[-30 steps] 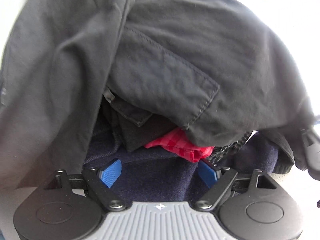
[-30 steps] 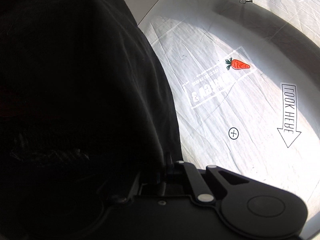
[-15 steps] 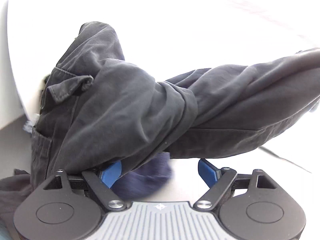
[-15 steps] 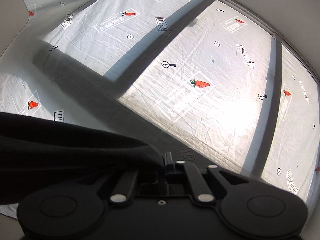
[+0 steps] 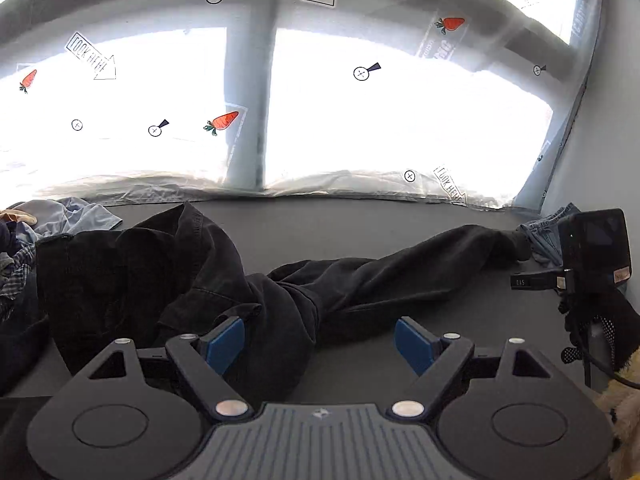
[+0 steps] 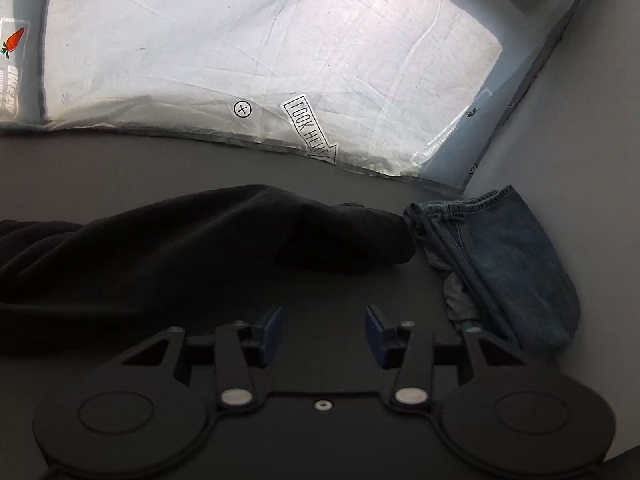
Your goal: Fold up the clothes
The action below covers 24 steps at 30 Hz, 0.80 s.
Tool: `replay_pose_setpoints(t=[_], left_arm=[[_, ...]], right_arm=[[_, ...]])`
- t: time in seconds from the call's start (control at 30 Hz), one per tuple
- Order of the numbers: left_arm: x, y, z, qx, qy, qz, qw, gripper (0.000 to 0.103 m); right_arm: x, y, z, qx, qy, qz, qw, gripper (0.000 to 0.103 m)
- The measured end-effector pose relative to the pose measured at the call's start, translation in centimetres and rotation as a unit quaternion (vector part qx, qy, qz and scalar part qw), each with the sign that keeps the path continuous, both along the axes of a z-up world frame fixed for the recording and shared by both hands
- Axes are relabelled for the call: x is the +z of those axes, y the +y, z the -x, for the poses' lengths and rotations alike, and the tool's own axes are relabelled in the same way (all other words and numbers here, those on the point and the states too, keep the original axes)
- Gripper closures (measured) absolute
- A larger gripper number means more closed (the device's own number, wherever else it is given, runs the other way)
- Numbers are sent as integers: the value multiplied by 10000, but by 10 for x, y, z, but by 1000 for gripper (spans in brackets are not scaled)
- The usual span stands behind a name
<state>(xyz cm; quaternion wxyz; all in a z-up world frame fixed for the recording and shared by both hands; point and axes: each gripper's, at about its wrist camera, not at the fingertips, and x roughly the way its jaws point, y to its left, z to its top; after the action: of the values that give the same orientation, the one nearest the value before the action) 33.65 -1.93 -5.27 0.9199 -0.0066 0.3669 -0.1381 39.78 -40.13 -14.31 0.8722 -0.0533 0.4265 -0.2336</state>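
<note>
Black trousers (image 5: 304,292) lie rumpled and twisted across the dark surface (image 5: 460,320). Left gripper (image 5: 320,344) and right gripper (image 6: 324,334) both spread, empty. Expect soft, limp, fairly heavy cloth; you'd best pinch waistband or leg hem.

A crumpled black cotton garment with stitched seams (image 5: 280,300) is lying stretched across the dark grey tabletop, bunching into a tall heap at its left end and tapering into one long limb (image 6: 200,240) that is reaching toward the right. The tip of that limb is resting just beside a folded pair of faded blue denim jeans with an elastic waistband (image 6: 508,256), which is sitting near the table's right edge. At the far left, a rumpled pale blue shirt (image 5: 80,216) and a checked blue-and-white fabric (image 5: 16,268) are piling together against the black heap, partly hidden behind it.
</note>
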Motion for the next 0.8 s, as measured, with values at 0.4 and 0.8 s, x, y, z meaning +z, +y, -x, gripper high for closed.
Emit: replay_pose_setpoints(t=[0.4,0.8], left_arm=[[-45,125,-7,2013,966,-68,9747,19],[-68,234,53,2369,1199,162,9640,18]], right_arm=[[-7,168,-1,1600,-224,-2046,9654,45],[-31,316,27,2481,622,-3090,9160,34]])
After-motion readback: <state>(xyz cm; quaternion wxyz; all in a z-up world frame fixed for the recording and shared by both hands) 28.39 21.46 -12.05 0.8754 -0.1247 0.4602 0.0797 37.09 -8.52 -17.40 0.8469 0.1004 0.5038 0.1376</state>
